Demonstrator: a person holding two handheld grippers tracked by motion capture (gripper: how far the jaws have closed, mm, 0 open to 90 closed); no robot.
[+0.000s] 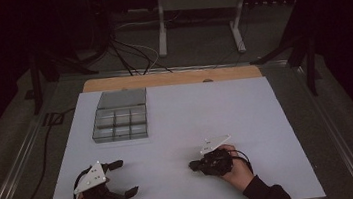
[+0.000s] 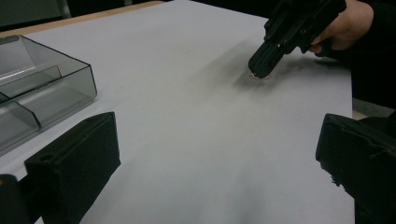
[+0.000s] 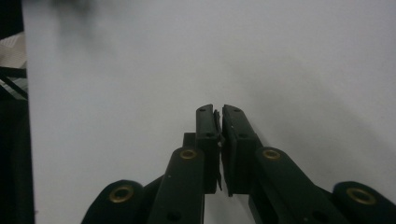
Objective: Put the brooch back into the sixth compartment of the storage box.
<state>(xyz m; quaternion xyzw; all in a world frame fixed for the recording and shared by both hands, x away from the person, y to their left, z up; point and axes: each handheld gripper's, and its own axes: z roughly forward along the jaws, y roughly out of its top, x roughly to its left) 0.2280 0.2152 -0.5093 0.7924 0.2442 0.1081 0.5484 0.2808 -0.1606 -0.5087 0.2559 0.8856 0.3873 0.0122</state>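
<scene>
You had the right gripper [image 1: 193, 165] pressed together near the front edge of the white table [image 1: 246, 106], its tip down on a tiny pale ring-like piece [image 2: 256, 76], too small to identify. Between the pads a thin sliver [image 3: 217, 122] showed, so it looked pinched. I judged it light, thin and slippery, best nipped by its edge at the very tips. Your left gripper [image 1: 125, 176] sat spread and empty by the front-left corner, the smoky clear plastic compartment box [image 1: 120, 121] far behind it.
</scene>
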